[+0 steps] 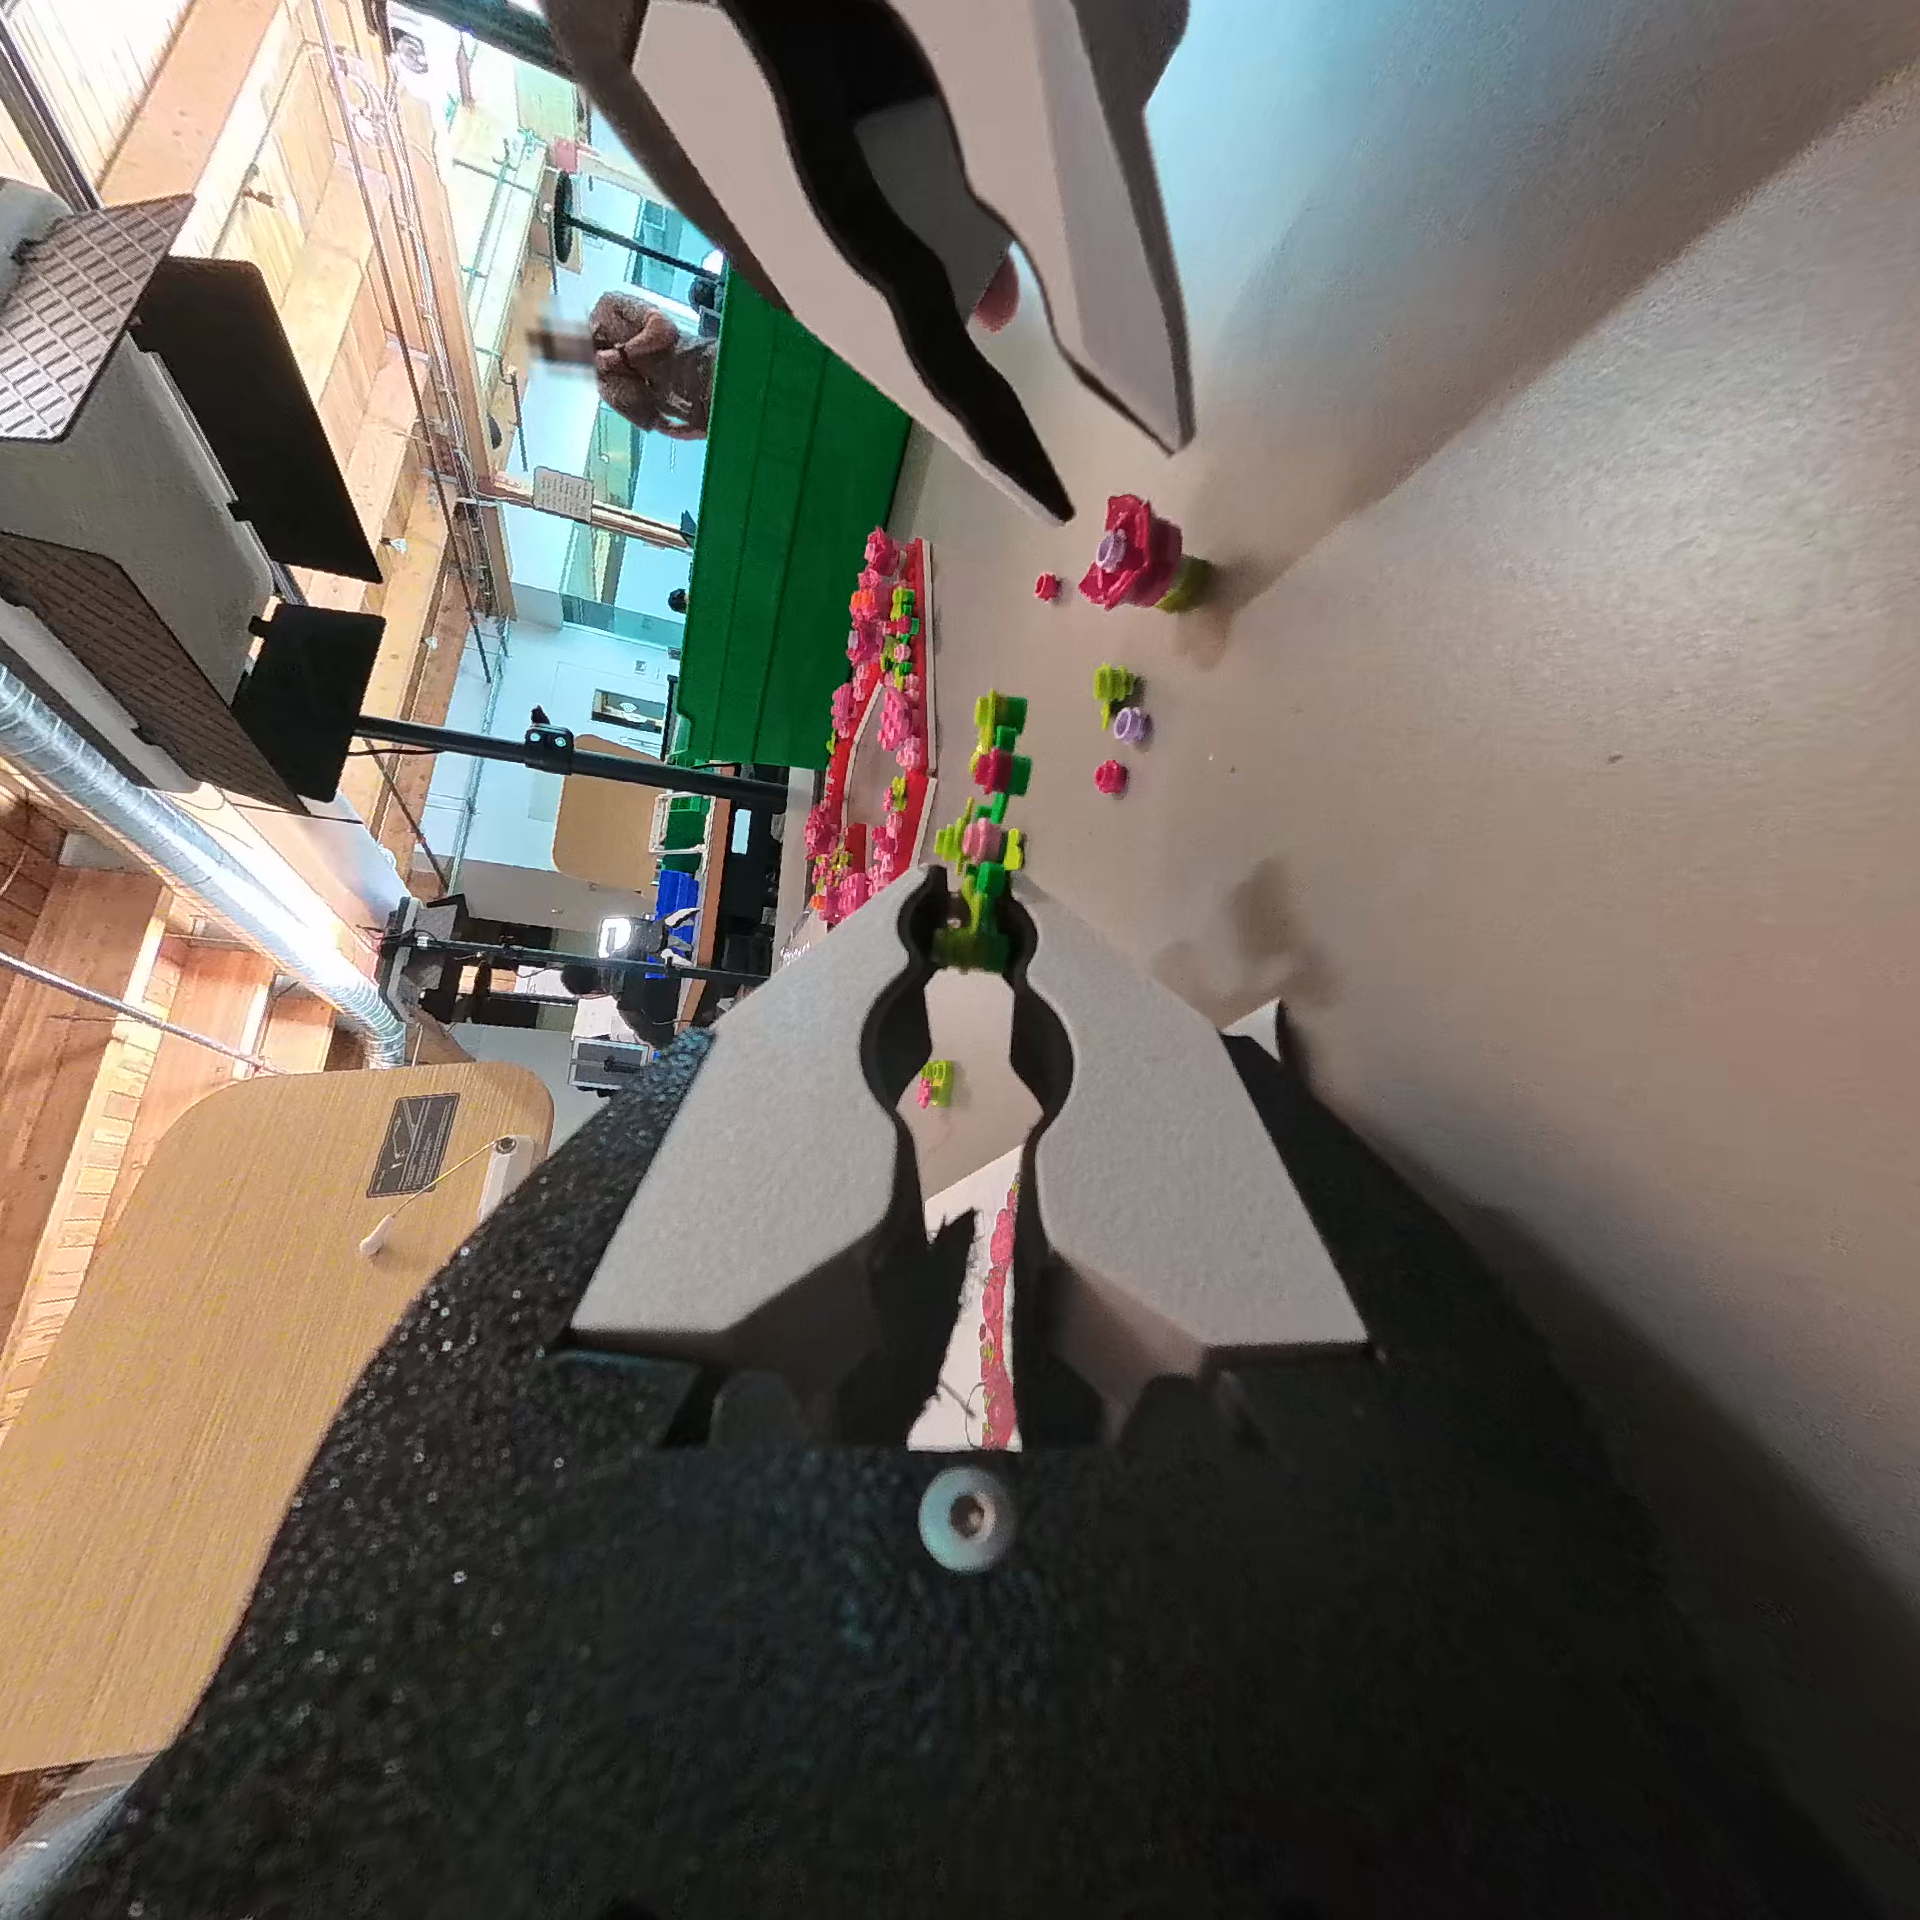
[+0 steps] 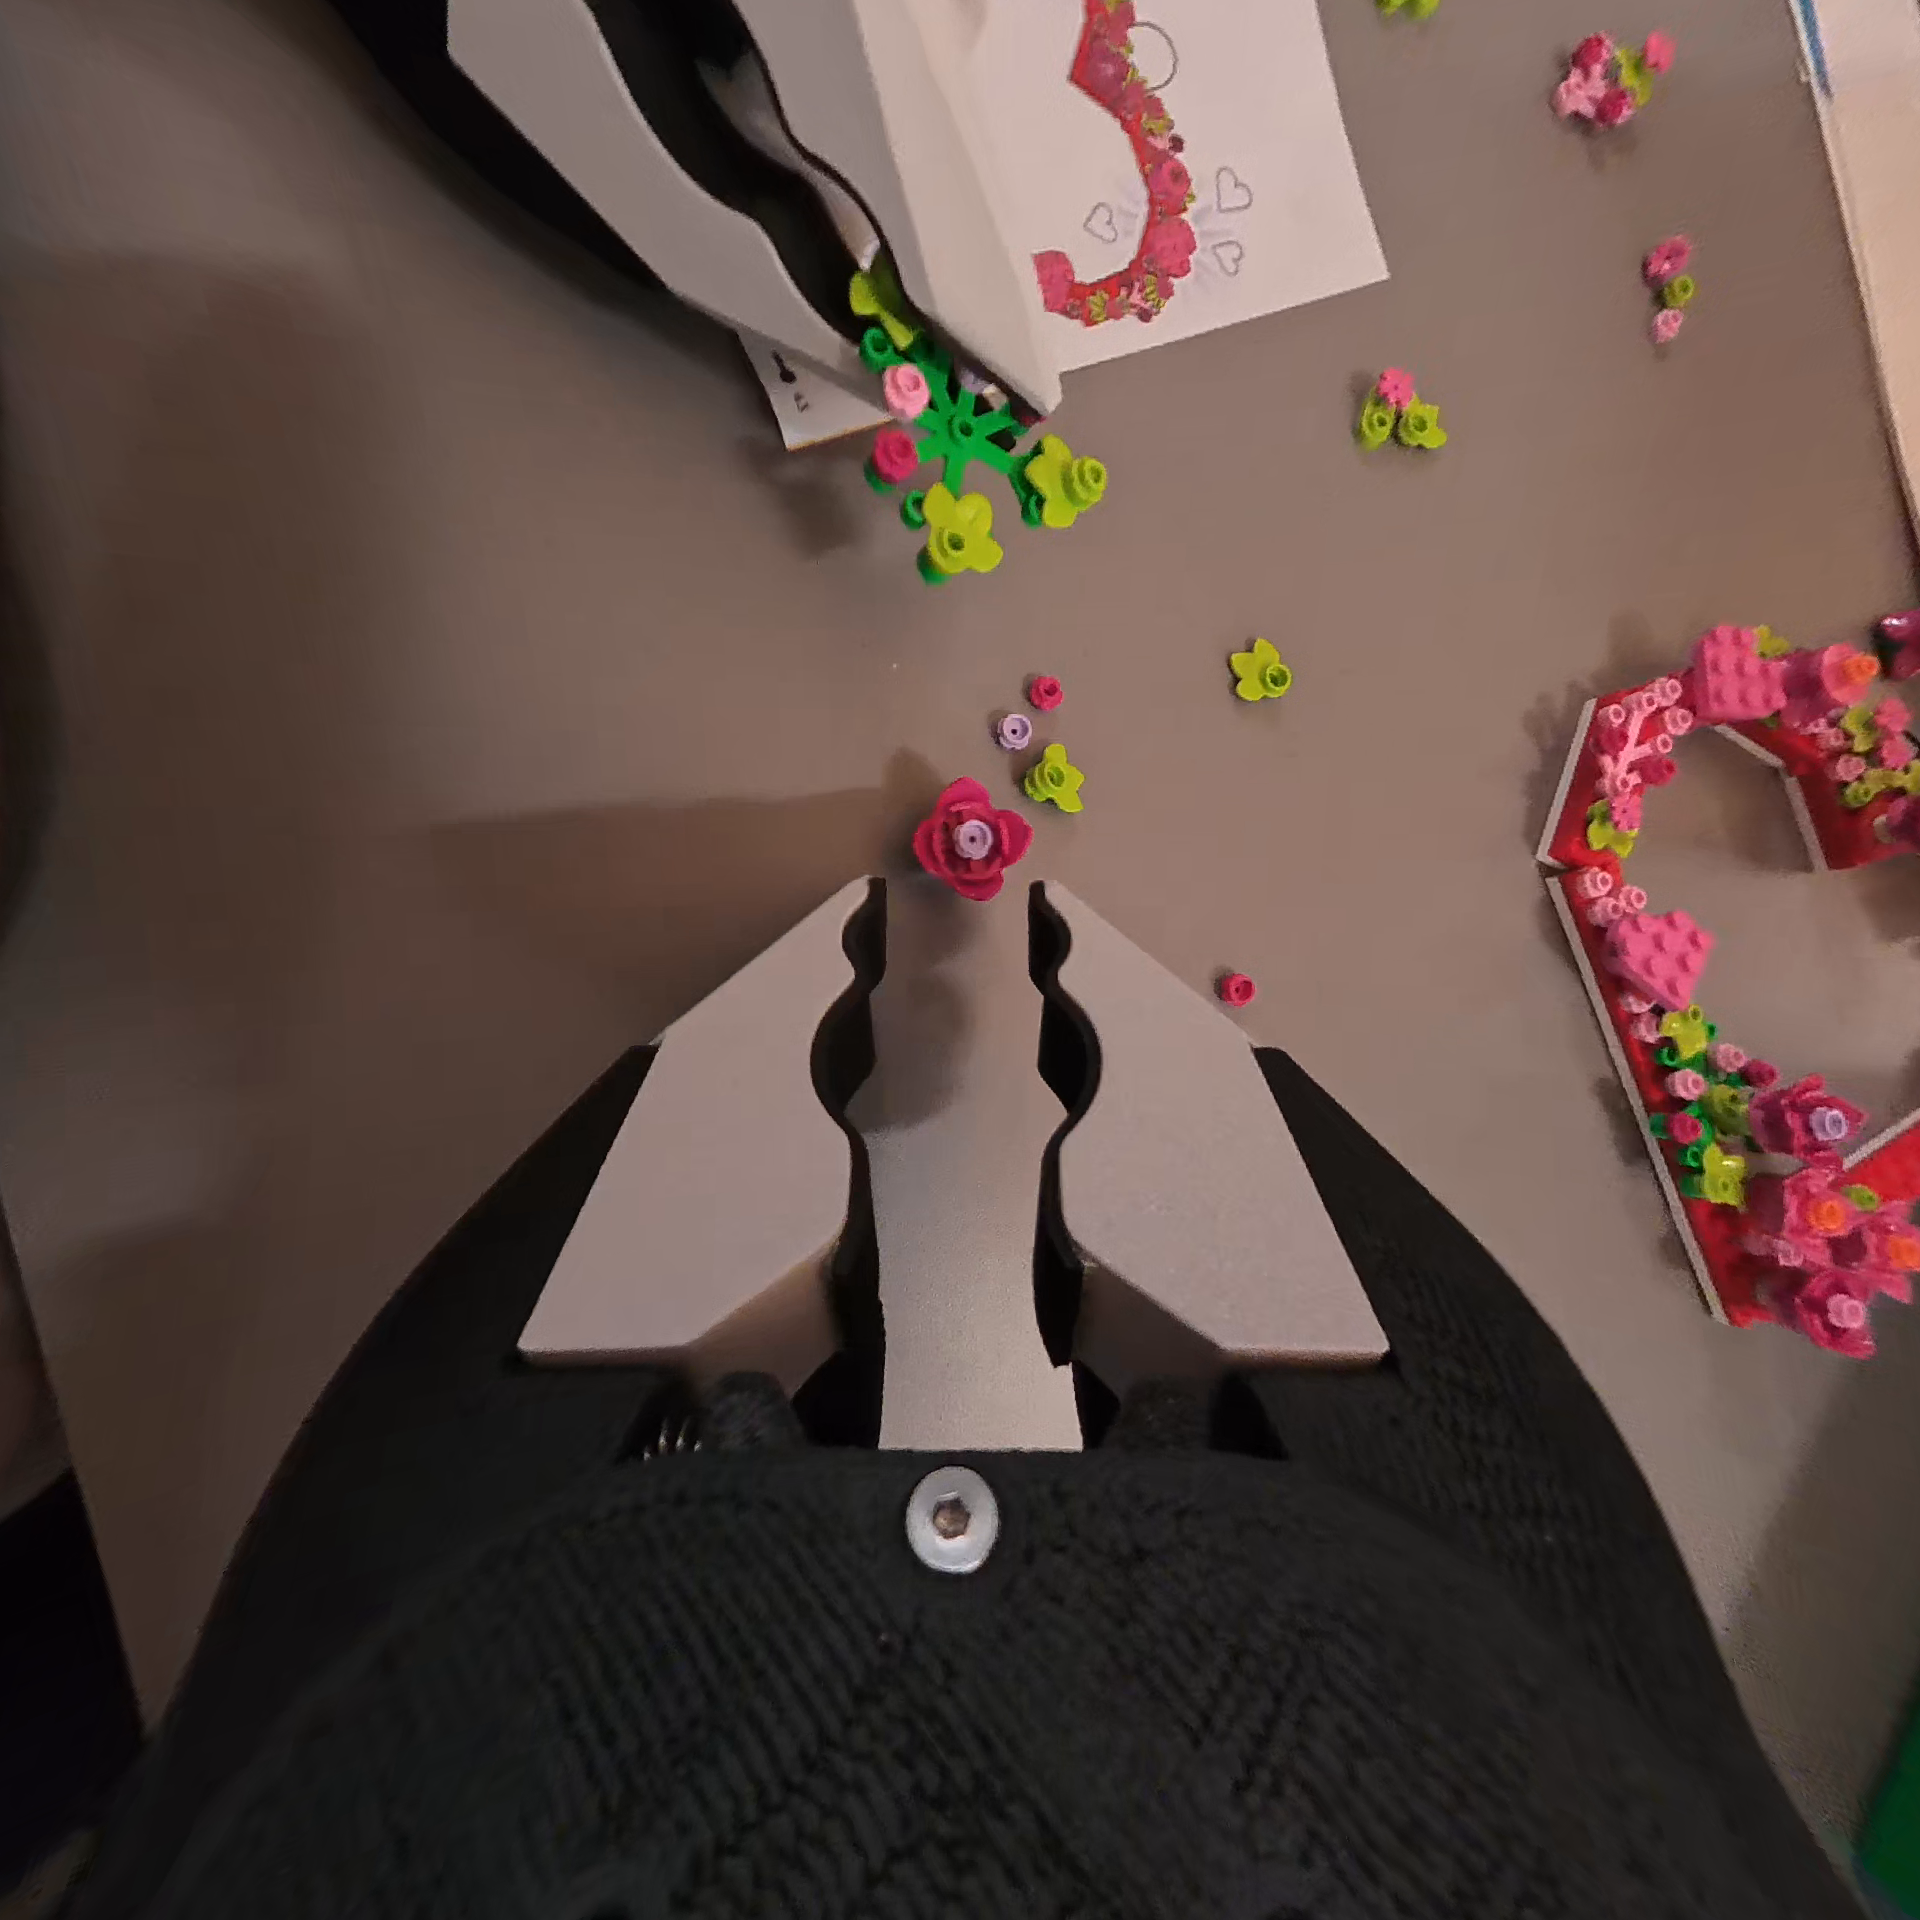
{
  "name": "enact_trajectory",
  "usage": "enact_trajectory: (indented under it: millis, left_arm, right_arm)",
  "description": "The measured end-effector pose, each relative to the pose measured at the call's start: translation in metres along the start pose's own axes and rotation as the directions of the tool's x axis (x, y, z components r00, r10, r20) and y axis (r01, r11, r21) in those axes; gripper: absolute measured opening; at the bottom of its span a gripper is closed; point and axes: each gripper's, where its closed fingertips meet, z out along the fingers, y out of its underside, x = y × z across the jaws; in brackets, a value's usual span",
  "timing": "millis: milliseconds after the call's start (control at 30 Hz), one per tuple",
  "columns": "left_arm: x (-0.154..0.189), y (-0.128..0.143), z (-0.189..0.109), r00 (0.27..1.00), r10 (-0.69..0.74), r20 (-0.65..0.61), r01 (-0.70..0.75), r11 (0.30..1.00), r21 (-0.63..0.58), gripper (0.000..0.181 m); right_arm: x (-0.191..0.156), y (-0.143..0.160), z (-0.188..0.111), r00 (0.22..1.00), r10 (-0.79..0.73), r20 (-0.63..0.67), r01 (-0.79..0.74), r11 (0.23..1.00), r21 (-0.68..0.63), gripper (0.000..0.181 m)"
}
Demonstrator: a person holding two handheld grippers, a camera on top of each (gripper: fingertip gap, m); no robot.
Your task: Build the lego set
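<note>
**Item: magenta rose** [image 2: 972, 837]. It stands on the desk [image 2: 623, 675] dead ahead of your right tongs [image 2: 956, 885], just past the tips and a shade toward the right finger. Lilac stud on top, lime base showing from the left wrist view. No long axis to speak of: it is round, so any approach angle grips alike.

**Right tongs.** Spread, nothing between the fingers. These are much the nearer pair to the rose; a short push forward would likely straddle it.

**Left tongs** [image 1: 977, 914]. Pinching the green leafy sprig [image 2: 961, 447], which carries lime flowers and small pink and magenta buds. The sprig sits well beyond the rose from your right tongs, with bare desk between.

**Loose pieces near the rose.** A lime flower [image 2: 1055, 777], a lilac stud [image 2: 1014, 730] and a small magenta stud [image 2: 1044, 691] lie just beyond it and to the right; another magenta stud [image 2: 1235, 988] sits beside your right finger. A wide closing sweep could nudge the lime flower.

**Open room.** Clear desk to the left of the rose.

**Farther out.** Red heart frame [image 2: 1621, 935] studded with flowers, well to the right; instruction sheet [image 2: 1226, 156] beyond the sprig.
</note>
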Motion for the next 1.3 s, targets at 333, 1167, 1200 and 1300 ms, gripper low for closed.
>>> enact_trajectory:
  millis: [333,1167,1200,1300]
  left_arm:
    - [0.002,0.000,0.000,1.000,-0.001,-0.006,0.001,1.000,-0.001,0.006]
    - [0.004,0.001,-0.001,1.000,0.007,-0.014,-0.007,1.000,-0.002,0.007]
    - [0.004,0.001,-0.001,1.000,0.009,-0.013,-0.009,1.000,-0.003,0.007]
    - [0.004,0.002,-0.001,1.000,0.010,-0.013,-0.010,1.000,-0.005,0.007]
  right_arm:
    - [0.010,-0.018,0.009,0.986,0.101,-0.134,-0.090,0.992,0.084,0.050]
    - [0.014,-0.001,0.001,0.933,-0.162,-0.322,0.157,0.987,-0.044,0.014]
    - [0.012,0.000,0.001,0.929,-0.197,-0.313,0.186,0.980,-0.064,0.011]
    - [0.010,0.005,0.003,0.910,-0.284,-0.302,0.255,0.958,-0.132,0.008]
